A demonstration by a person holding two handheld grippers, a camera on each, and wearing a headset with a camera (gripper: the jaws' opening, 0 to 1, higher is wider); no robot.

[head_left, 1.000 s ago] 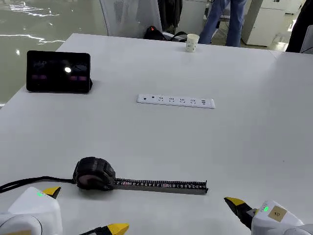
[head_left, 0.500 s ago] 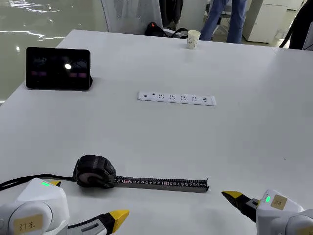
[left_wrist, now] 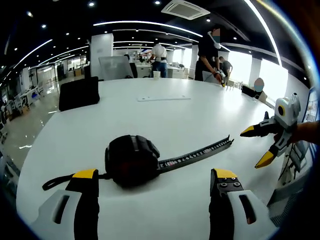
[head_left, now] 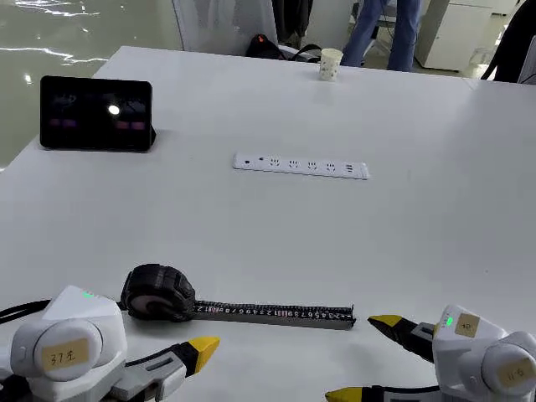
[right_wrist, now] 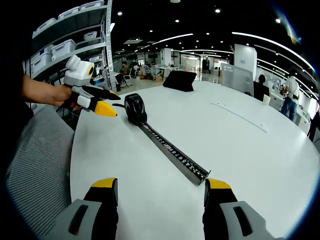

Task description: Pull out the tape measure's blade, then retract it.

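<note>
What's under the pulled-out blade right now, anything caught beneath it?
The blade lies flat on the white table, running out from the case. Bare tabletop shows along both its edges. The strip directly beneath the blade and case is covered, so it can't be checked.

White sticker (head_left: 65, 358) on body of left gripper (left_wrist: 155, 174): handwritten "37", then one mark not legible; small stickers (head_left: 466, 325) on body of right gripper (head_left: 364, 358): writing too blurred to read; blade (head_left: 276, 314) of tape measure: printed scale marks and digits along length, too small to make out
</note>
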